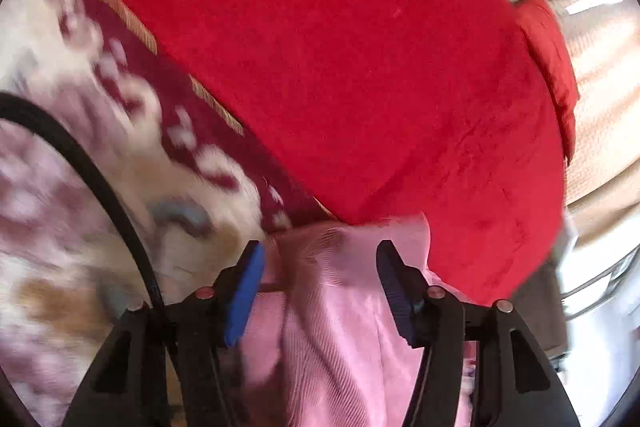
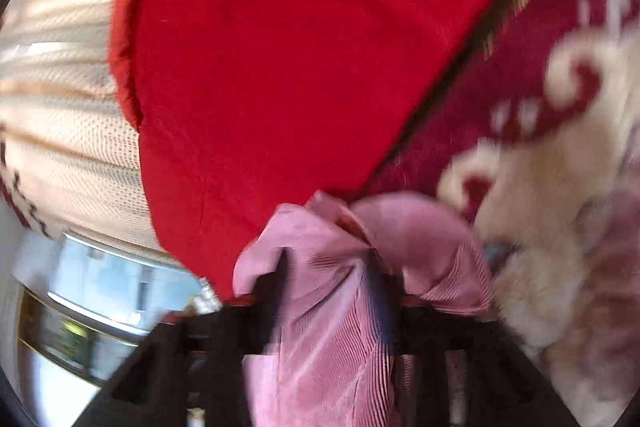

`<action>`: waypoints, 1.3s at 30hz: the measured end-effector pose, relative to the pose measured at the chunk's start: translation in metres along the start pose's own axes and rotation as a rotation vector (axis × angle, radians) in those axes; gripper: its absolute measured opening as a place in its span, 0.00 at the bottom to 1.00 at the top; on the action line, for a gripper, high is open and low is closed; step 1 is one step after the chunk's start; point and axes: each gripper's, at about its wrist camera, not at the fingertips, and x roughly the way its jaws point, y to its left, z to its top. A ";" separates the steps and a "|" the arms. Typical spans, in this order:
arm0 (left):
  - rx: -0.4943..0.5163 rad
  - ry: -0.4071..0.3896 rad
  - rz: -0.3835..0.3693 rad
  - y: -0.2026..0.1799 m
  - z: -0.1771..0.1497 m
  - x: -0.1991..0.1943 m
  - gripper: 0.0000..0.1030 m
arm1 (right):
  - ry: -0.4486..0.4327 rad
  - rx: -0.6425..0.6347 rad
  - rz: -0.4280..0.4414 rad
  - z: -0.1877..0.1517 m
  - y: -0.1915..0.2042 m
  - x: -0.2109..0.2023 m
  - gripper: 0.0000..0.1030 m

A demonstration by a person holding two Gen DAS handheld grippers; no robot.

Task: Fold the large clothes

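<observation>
A pink ribbed garment (image 1: 332,327) hangs bunched at the near edge of a red cloth-covered surface (image 1: 340,67). In the left wrist view my left gripper (image 1: 320,279) stands open, its blue pad (image 1: 246,295) and dark pad (image 1: 396,291) well apart, with the pink fabric lying loosely between them. The right wrist view is blurred by motion. There the same pink garment (image 2: 332,347) is crumpled between the spread dark fingers of my right gripper (image 2: 328,287), which looks open over the edge of the red surface (image 2: 280,67).
A maroon and cream patterned blanket (image 1: 120,131) (image 2: 540,107) lies beside the red surface. A black cable (image 1: 100,179) curves across it. A red cushion (image 1: 552,67) sits at the far edge against beige woven material (image 2: 60,107). Bright glass and metal (image 2: 100,287) show low on the left.
</observation>
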 end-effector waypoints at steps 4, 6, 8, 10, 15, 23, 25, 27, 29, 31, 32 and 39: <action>0.103 -0.108 0.088 -0.027 -0.021 -0.045 0.64 | -0.100 -0.149 -0.012 -0.012 0.043 -0.019 0.79; 0.151 -0.092 0.103 -0.041 -0.035 -0.049 0.64 | -0.043 -0.258 -0.044 -0.023 0.066 -0.009 0.77; 0.181 -0.072 0.104 -0.051 -0.049 -0.048 0.65 | 0.017 -0.348 -0.055 -0.038 0.086 0.008 0.77; 0.206 -0.038 0.091 -0.056 -0.059 -0.040 0.72 | 0.054 -0.442 -0.083 -0.055 0.105 0.024 0.75; 0.324 0.115 0.356 -0.045 -0.079 0.018 0.74 | 0.047 -0.460 -0.267 -0.052 0.094 0.063 0.74; 0.238 0.126 0.333 -0.034 -0.073 -0.011 0.78 | 0.051 -0.413 -0.306 -0.056 0.083 0.043 0.67; 0.218 0.114 0.289 -0.036 -0.074 -0.027 0.78 | 0.061 -0.388 -0.248 -0.059 0.088 0.026 0.67; 0.204 0.097 0.243 -0.037 -0.082 -0.044 0.78 | 0.074 -0.364 -0.186 -0.063 0.090 0.009 0.67; 0.200 0.073 0.231 -0.043 -0.088 -0.060 0.78 | 0.088 -0.356 -0.139 -0.075 0.090 -0.011 0.67; 0.181 0.078 0.218 -0.039 -0.099 -0.065 0.78 | 0.104 -0.344 -0.110 -0.085 0.087 -0.031 0.68; 0.167 0.083 0.208 -0.037 -0.104 -0.068 0.78 | 0.111 -0.329 -0.093 -0.089 0.084 -0.036 0.69; -0.003 0.166 0.085 -0.011 -0.133 -0.064 0.79 | 0.166 -0.179 0.001 -0.135 0.054 -0.055 0.77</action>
